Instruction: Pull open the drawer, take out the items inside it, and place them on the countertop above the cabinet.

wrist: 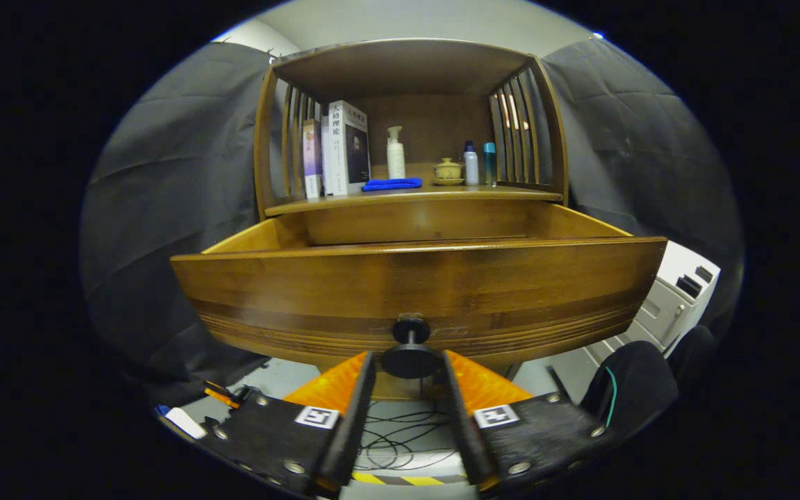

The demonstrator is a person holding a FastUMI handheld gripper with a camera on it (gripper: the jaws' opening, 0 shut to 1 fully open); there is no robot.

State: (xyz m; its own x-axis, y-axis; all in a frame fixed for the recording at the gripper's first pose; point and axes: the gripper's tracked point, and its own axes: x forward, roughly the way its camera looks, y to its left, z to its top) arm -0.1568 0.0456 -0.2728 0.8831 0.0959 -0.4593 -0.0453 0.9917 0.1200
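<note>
Overall exposure dim, warm cast on wood. Light from above and front: soft sheen on drawer front [417, 288]; shelf interior [428, 125] shadowed toward back. Small glare patch through right slats [514, 111]. Strong fisheye bowing of straight edges, worst at periphery. Centre sharp; gripper [410, 389] fingers slightly soft, close to lens.

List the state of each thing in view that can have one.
drawer: pulled open, inside hidden
knob: between the fingers, contact unclear
hand-held gripper: fingers either side of the knob
books: upright
pump bottle: upright
blue cloth: lying flat on the countertop
</note>
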